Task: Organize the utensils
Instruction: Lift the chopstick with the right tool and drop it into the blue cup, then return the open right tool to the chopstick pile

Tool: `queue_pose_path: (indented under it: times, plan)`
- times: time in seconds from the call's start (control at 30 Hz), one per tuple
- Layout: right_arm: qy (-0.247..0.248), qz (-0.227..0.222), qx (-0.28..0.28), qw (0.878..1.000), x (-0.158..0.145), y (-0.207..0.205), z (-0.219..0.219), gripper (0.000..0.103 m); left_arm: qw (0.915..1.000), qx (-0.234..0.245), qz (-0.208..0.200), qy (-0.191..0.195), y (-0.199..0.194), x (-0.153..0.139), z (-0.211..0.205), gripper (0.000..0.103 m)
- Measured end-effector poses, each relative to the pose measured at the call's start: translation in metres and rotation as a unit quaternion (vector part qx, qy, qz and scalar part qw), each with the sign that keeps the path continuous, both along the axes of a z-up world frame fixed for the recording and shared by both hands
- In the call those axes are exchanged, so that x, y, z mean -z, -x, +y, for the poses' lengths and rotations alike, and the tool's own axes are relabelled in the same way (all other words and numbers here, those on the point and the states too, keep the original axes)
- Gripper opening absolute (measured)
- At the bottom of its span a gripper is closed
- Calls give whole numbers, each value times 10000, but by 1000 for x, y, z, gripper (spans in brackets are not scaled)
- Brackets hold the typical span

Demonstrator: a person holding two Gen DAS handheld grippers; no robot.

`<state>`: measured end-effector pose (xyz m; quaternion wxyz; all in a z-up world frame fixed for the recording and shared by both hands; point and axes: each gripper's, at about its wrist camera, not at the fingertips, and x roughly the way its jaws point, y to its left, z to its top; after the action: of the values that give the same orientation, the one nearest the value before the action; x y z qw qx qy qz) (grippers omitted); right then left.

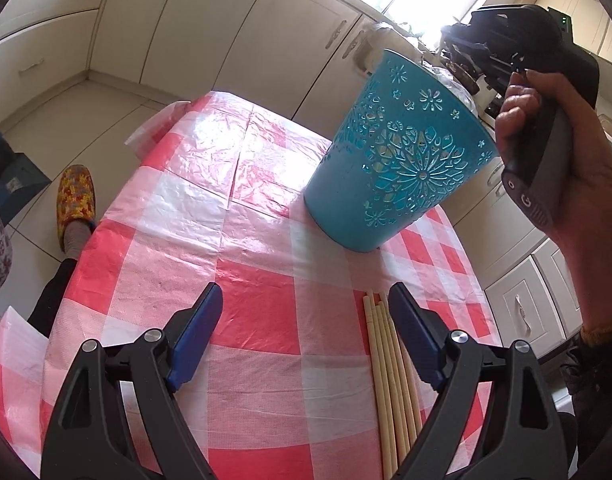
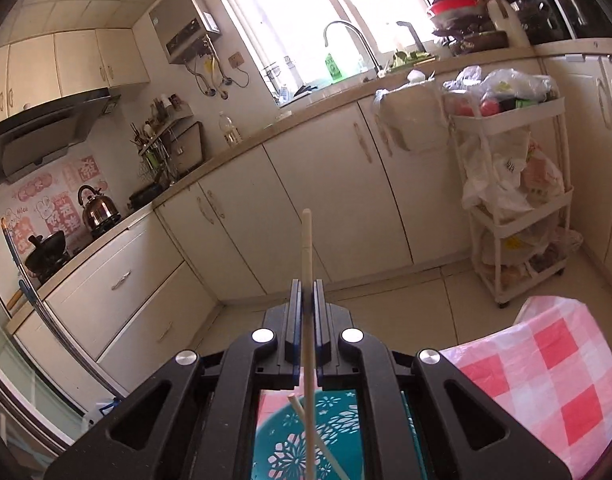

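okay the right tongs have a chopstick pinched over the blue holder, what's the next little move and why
Probably lower the right tongs so the pinched chopstick slides down into the blue holder, then release. The holder's mouth sits right beneath them with one stick already inside, and more chopsticks wait on the table by the open left tongs.

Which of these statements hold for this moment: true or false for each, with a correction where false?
1. The right gripper is shut on a chopstick. True.
2. The left gripper is closed on the loose chopsticks. False: its jaws stand wide open, and the chopsticks lie on the tablecloth beside its right finger.
3. The teal holder has cut-out flower patterns in its wall. True.
4. The teal holder is empty. False: the right wrist view shows a chopstick already inside it.
5. The tablecloth is plain white. False: it is checked red and white.
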<state>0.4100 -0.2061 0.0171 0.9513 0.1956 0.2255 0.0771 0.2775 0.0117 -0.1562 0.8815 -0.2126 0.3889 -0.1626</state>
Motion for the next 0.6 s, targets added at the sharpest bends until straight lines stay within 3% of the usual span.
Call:
queue_pose_path:
  times: [0.13, 0.27, 0.4, 0.53, 0.6]
  plan:
    - [206, 266, -197, 9992, 5, 5, 6, 7, 10000, -32, 8, 8, 0, 0, 1, 81]
    - [195, 211, -375, 9989, 1, 33, -2, 9, 10000, -69, 25, -5, 1, 0, 2, 81]
    - [257, 232, -510, 9981, 6, 85, -17, 25, 9999, -99, 29, -20, 1, 0, 3, 81]
    - [494, 866, -650, 9929, 54, 149, -27, 26, 9999, -114, 12, -33, 1, -1, 3, 81]
    - [578, 1324, -742, 9867, 88, 173, -28, 21, 9999, -122, 19, -55, 1, 0, 2, 81]
